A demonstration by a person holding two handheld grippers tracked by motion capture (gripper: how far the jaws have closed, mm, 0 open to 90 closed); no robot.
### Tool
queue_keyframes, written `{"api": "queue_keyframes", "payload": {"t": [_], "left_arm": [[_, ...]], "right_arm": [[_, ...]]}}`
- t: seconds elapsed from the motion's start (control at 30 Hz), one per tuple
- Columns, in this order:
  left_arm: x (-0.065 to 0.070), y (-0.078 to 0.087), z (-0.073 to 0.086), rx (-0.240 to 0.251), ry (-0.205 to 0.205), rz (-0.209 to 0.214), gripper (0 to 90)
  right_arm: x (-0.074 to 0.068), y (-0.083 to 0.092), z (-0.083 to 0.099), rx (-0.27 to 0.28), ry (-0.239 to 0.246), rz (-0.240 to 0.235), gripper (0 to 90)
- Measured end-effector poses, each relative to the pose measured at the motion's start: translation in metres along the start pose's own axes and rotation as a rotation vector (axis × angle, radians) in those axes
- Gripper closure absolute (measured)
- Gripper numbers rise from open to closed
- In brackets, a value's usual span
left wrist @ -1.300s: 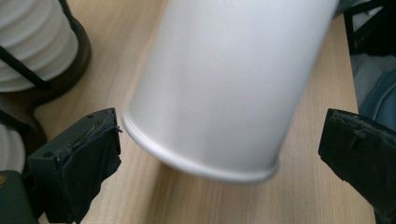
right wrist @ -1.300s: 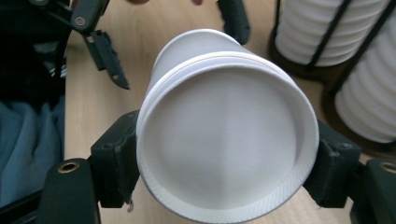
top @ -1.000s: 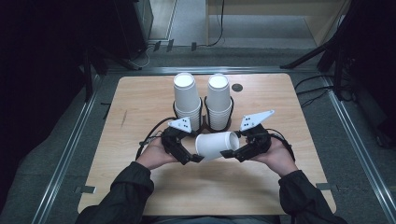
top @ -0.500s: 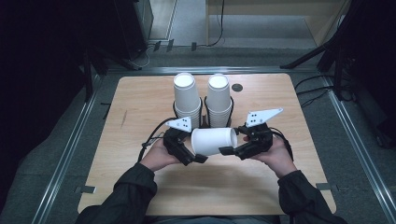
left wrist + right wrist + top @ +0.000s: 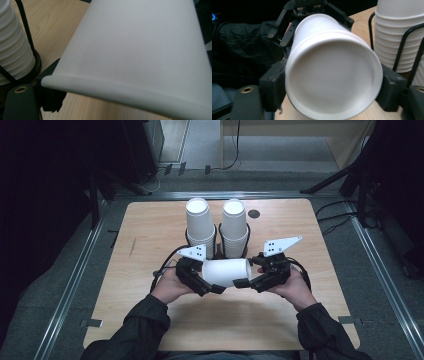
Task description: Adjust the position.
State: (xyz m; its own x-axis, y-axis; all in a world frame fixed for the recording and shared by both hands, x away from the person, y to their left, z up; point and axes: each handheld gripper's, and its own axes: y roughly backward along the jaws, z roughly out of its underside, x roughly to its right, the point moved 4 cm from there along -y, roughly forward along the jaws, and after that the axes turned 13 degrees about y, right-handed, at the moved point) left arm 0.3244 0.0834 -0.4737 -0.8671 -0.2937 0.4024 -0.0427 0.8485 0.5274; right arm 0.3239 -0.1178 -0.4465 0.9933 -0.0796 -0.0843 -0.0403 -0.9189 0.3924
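Your cup [image 5: 226, 271] lies sideways between both grippers, near the desk's [image 5: 150, 225] middle: left gripper [image 5: 212, 287] closing around its rim end, right gripper [image 5: 245, 283] easing open, pads beside its base.

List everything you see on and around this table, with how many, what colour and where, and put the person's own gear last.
Loose paper cup: one, white, on its side between the two grippers, near the table's middle.
Stacks of paper cups: two, white, upside down, left stack and right stack side by side behind the loose cup.
Wire holders: black, around the stacks; number unclear.
Table: one, light wood, with a dark round hole near its far edge.
Cables: black, on the floor to the right of the table.
Left gripper: one, black, at the cup's rim end.
Right gripper: one, black, jaws on either side of the cup's base.
Sleeves: two, dark.
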Motion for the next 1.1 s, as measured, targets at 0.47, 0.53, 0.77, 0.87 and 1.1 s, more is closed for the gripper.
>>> {"api": "queue_keyframes", "payload": {"t": [0.47, 0.53, 0.77, 0.87, 1.1], "left_arm": [[-0.012, 0.014, 0.007, -0.106, -0.006, -0.131, 13.1], [-0.013, 0.014, 0.009, -0.123, -0.015, -0.149, 13.1], [-0.017, 0.006, 0.014, -0.212, -0.040, -0.205, 13.1], [-0.018, 0.002, 0.017, -0.236, -0.030, -0.202, 13.1], [-0.020, -0.008, 0.021, -0.292, -0.024, -0.206, 13.0]], "right_arm": [[0.004, 0.002, 0.016, -0.160, 0.045, 0.100, 13.9], [0.005, 0.002, 0.018, -0.179, 0.043, 0.106, 13.9], [0.007, -0.003, 0.026, -0.259, 0.066, 0.124, 14.0], [0.007, -0.006, 0.030, -0.299, 0.079, 0.123, 14.0], [0.006, -0.012, 0.037, -0.360, 0.089, 0.115, 13.9]]}}
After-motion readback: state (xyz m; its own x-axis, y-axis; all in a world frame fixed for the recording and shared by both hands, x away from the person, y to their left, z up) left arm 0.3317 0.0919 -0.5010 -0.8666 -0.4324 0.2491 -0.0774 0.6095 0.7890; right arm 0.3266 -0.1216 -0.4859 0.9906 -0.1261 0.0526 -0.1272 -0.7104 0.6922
